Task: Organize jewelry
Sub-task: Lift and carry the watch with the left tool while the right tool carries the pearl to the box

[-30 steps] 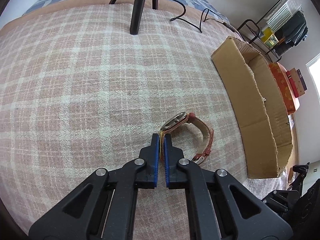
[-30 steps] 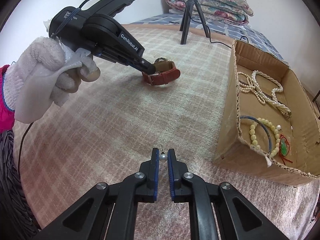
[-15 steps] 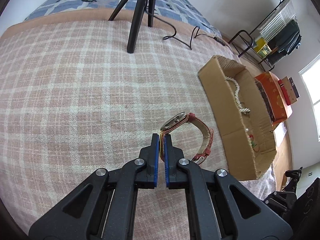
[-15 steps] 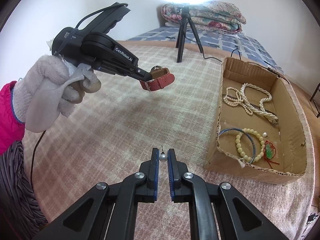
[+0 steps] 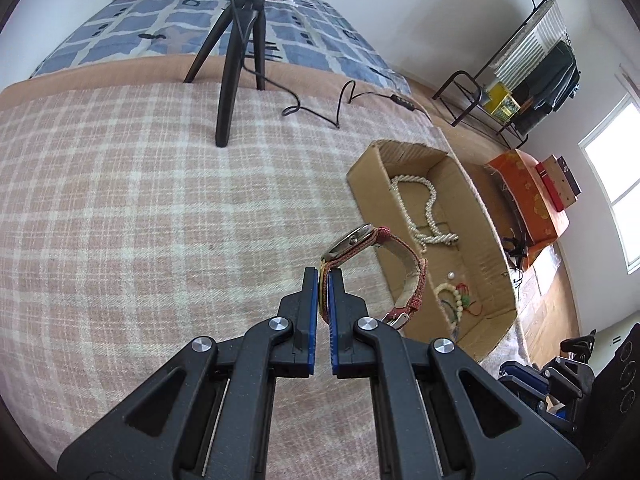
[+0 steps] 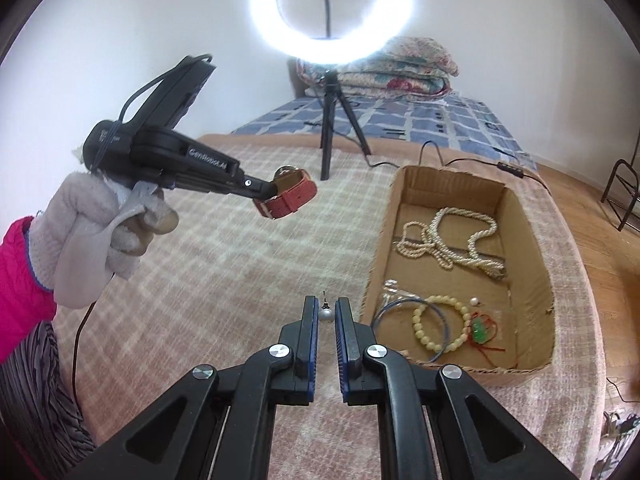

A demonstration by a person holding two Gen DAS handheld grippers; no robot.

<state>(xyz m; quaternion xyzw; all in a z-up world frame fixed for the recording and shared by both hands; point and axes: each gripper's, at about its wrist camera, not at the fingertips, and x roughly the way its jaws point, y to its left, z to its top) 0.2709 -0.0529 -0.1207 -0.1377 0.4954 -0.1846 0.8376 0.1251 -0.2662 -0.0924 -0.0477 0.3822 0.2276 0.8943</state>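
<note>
Two pieces remain outside the cardboard box (image 6: 532, 240): left gripper (image 5: 323, 280) pinches a red-strapped watch (image 5: 376, 248), right gripper (image 6: 326, 312) a pearl earring (image 6: 325, 314), lower centre; necklaces, bracelets already boxed.

Both wrist cams downward; share box (image 5: 490, 316).

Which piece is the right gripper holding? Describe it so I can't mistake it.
Start at the cardboard box on the plaid blanket. Just left of its near corner, the right gripper pinches a pearl earring: one silvery bead with a thin hook, unlike the strung beads inside.
</note>
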